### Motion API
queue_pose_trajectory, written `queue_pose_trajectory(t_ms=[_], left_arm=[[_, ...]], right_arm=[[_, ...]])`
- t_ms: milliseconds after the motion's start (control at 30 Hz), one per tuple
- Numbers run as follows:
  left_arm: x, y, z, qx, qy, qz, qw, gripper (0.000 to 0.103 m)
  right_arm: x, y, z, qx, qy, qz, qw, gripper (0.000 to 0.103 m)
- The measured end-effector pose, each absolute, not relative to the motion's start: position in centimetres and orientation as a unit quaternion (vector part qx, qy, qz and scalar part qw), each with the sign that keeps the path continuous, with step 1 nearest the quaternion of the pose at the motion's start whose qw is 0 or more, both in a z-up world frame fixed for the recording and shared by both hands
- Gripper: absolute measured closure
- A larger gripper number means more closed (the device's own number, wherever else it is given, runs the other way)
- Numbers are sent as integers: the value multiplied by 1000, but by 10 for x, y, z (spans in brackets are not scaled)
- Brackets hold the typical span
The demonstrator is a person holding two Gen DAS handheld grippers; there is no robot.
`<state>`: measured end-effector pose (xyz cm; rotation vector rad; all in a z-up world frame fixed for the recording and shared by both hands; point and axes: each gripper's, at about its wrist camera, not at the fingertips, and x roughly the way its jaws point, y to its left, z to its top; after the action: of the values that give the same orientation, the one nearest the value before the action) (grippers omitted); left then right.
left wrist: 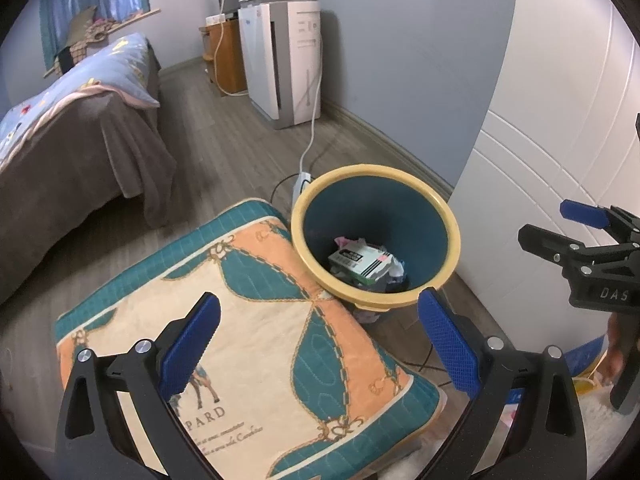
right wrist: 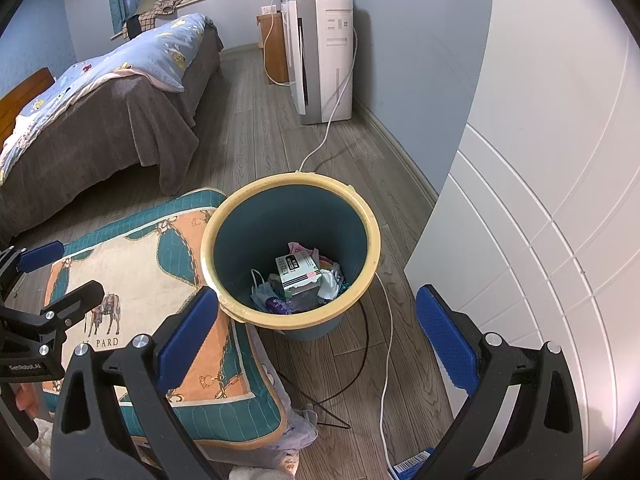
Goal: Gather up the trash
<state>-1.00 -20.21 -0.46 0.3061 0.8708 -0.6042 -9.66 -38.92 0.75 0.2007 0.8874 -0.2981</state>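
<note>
A teal trash bin with a yellow rim (left wrist: 372, 170) (right wrist: 292, 178) stands on the wood floor beside a patterned cushion. Inside it lie a white box (left wrist: 356, 262) (right wrist: 298, 270), crumpled paper and wrappers. My left gripper (left wrist: 320, 344) is open and empty, hovering over the cushion just short of the bin; it also shows at the left edge of the right wrist view as the left gripper (right wrist: 60, 276). My right gripper (right wrist: 316, 340) is open and empty, above the bin's near rim; in the left wrist view the right gripper (left wrist: 556, 226) sits at the right edge.
The teal-and-orange cushion (left wrist: 260, 320) (right wrist: 132, 264) touches the bin's left side. A white cable (right wrist: 386, 360) and a black wire (right wrist: 360, 368) trail on the floor. A white panelled door (right wrist: 540, 240) is on the right, a bed (right wrist: 100, 120) on the left, an air purifier (right wrist: 324, 60) behind.
</note>
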Motion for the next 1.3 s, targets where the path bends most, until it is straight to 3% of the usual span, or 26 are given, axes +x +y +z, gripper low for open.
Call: queue_pose_trajectory(t_ms=[1300], left_arm=[[-15, -206, -4, 154, 402, -297, 852, 5]], right_arm=[[-97, -391, 6, 98, 428, -142, 887, 6]])
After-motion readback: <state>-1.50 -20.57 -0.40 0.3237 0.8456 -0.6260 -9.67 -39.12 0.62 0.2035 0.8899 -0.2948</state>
